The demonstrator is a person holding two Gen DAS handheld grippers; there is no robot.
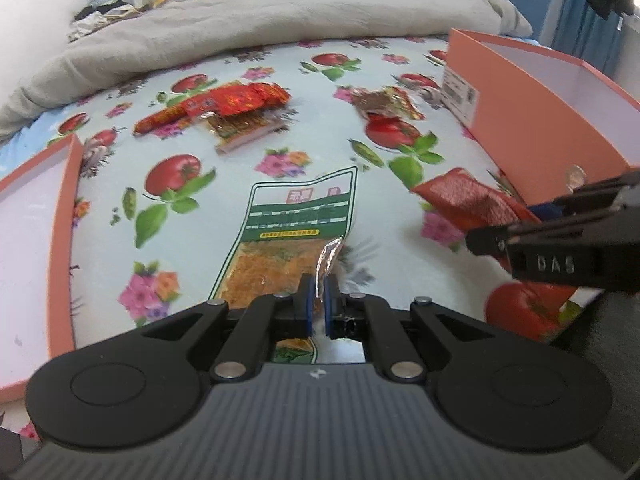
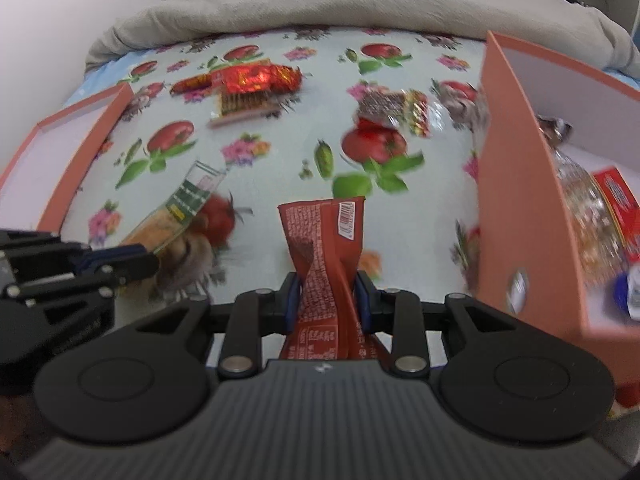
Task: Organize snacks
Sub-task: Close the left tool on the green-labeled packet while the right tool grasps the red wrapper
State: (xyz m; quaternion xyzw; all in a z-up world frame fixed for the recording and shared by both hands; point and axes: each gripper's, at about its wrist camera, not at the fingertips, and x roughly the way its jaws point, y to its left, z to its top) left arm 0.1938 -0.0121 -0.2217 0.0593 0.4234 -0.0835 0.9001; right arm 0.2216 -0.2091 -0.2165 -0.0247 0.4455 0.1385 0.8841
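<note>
The left claw pinches the green packet's edge; the right claw clamps the red wrapper, likely bound for the pink box.

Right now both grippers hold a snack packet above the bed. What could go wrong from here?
1. The left gripper pinches the green packet only at its thin foil edge, so it may slip out.
2. The right gripper squeezes the red packet into a twist; the snack inside may get crushed.
3. The orange box already holds a clear bag and other items, and its wall is high, so the red packet may catch on the rim.
</note>
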